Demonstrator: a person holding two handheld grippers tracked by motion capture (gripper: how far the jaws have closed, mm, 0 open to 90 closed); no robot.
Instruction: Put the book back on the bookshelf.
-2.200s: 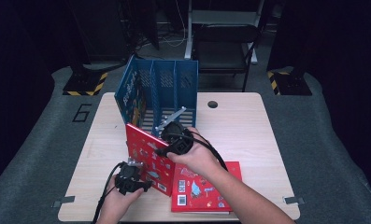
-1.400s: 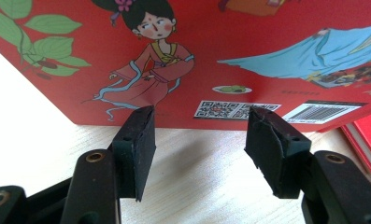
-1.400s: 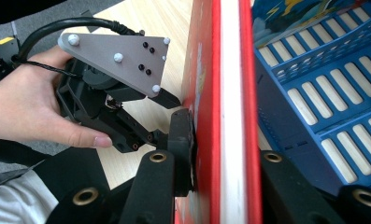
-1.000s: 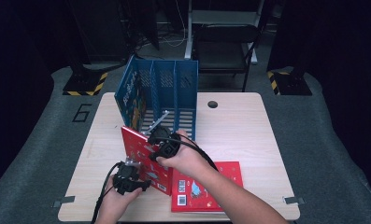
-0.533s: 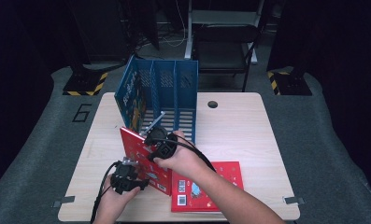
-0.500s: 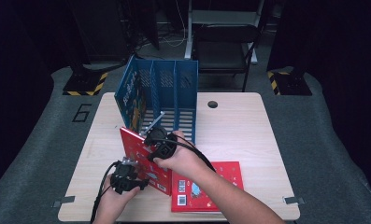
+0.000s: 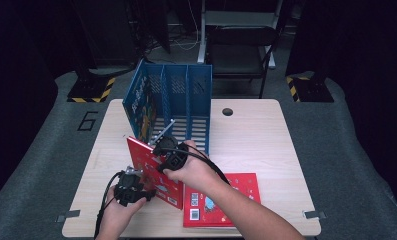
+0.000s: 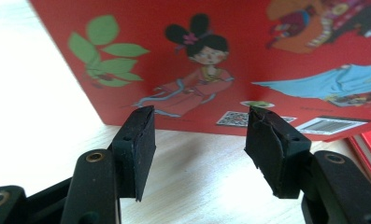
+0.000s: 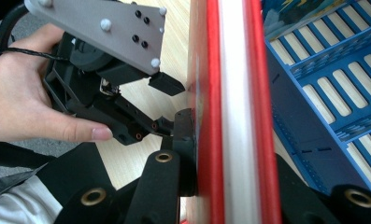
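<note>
While the light wooden bench point(image 7: 256, 135) carries everything, its largest load is the blue file rack point(image 7: 173, 102), a slotted organiser with upright dividers that stands toward the far left of the top, its open side facing the person. In the right gripper view the rack's slatted floor point(image 9: 342, 88) lies just beside the standing book.

Next in size come two red picture books. One red book point(image 7: 153, 172) stands on its lower edge, tilted, just in front of the rack, between the two hands. Its cover point(image 8: 230, 56) shows a drawn girl with black hair buns, green leaves, a code square and a barcode. The second red book point(image 7: 221, 202) lies flat on the bench near the front edge, just right of the standing one, under the person's right forearm.

The right tongs point(image 7: 167, 150) pinch the standing book at its top edge; in the right gripper view its jaws are pressed on either side of the red covers and white page block point(image 9: 232, 116).

The left tongs point(image 8: 199, 144) are spread wide, with both black pads clear of the cover and bare bench between them. They sit low at the book's left face, held in the left hand point(image 7: 121, 207), the tips near the cover's lower part.
</note>
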